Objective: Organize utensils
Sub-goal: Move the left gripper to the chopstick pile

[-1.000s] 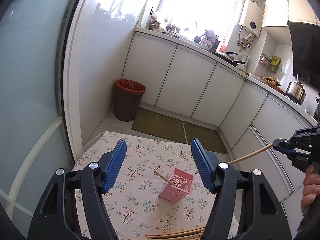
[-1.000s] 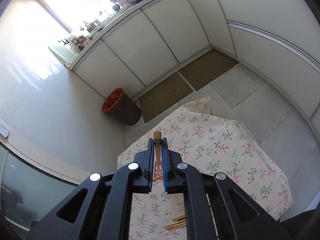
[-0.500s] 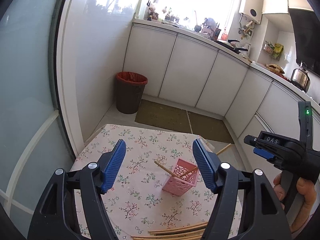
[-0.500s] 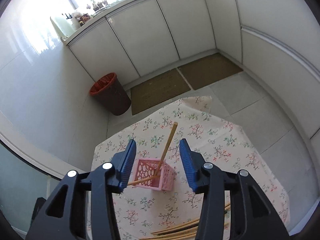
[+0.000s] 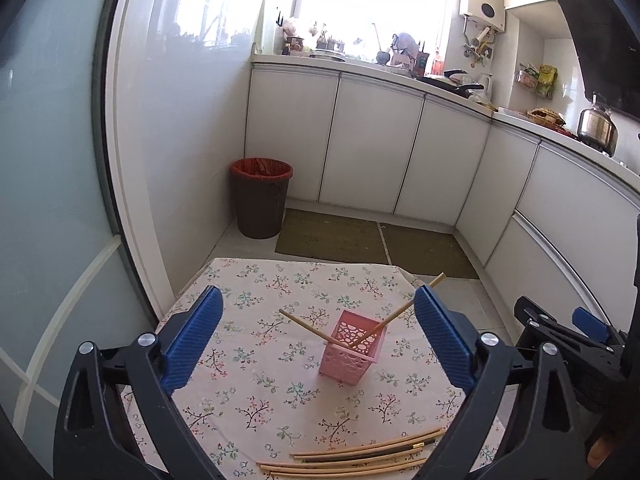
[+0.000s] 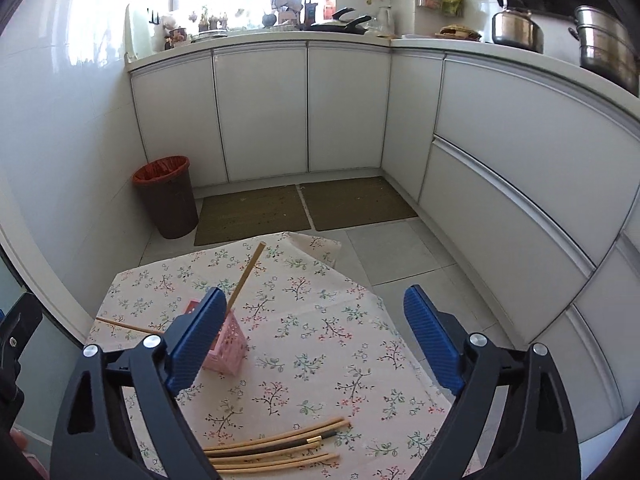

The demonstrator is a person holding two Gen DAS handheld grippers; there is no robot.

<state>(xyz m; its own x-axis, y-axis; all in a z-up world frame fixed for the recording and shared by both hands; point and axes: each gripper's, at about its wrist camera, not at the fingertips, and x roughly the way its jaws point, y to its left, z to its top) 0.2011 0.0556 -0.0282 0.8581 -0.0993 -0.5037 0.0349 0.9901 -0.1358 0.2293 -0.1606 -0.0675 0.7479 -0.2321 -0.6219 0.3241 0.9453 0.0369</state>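
Note:
A pink perforated holder [image 5: 353, 347] stands on the floral tablecloth [image 5: 280, 392] and holds two wooden chopsticks [image 5: 404, 308] that lean out left and right. It also shows in the right wrist view [image 6: 230, 348], partly behind my right gripper's left finger. Several loose chopsticks [image 5: 360, 456] lie near the table's front edge, also seen in the right wrist view [image 6: 276, 446]. My left gripper [image 5: 320, 340] is open and empty above the table, in front of the holder. My right gripper [image 6: 316, 340] is open and empty, to the right of the holder.
A brown bin with a red liner [image 5: 260, 200] stands on the floor by the wall. White cabinets [image 5: 372, 148] run along the back and right. Two floor mats [image 6: 304, 208] lie beyond the table. The right gripper's body shows at the left wrist view's right edge [image 5: 568, 340].
My right gripper opened and let go of a chopstick, which now stands in the pink holder. The right gripper then drew back and to the right. The left gripper stayed open and tilted up.

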